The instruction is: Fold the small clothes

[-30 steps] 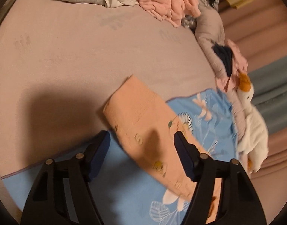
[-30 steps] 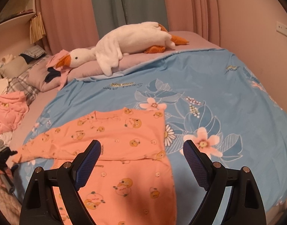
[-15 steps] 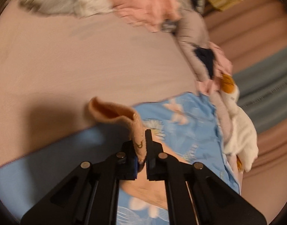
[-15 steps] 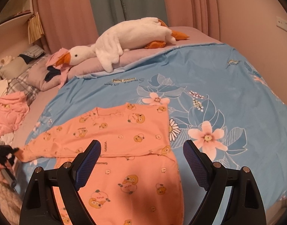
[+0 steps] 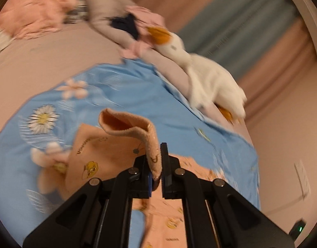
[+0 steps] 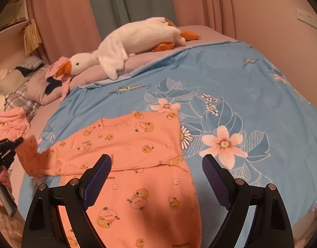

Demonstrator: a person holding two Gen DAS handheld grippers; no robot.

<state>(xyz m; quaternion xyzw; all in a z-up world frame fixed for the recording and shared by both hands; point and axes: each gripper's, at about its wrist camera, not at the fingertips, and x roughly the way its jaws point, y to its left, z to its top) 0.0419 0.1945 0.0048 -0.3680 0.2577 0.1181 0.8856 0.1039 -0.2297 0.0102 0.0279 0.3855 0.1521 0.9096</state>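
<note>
An orange baby shirt point(image 6: 135, 144) printed with little ducks lies spread on the blue floral quilt point(image 6: 251, 103). My left gripper point(image 5: 156, 165) is shut on the end of its sleeve point(image 5: 152, 142), lifted off the quilt and curling over. In the right wrist view the same left gripper point(image 6: 15, 142) shows at the far left with the raised sleeve point(image 6: 30, 157). My right gripper point(image 6: 156, 177) hangs open over the shirt's lower half, nothing between its fingers.
A white plush goose point(image 6: 135, 39) lies along a mauve pillow point(image 6: 86, 78) at the head of the bed. A heap of pink and other clothes point(image 5: 34, 8) sits on the mauve sheet at the left. Curtains point(image 6: 125, 6) and a wall stand behind.
My left gripper closed on the sleeve end, then lifted it and swung it over toward the shirt's body. The right gripper stayed where it was, still open.
</note>
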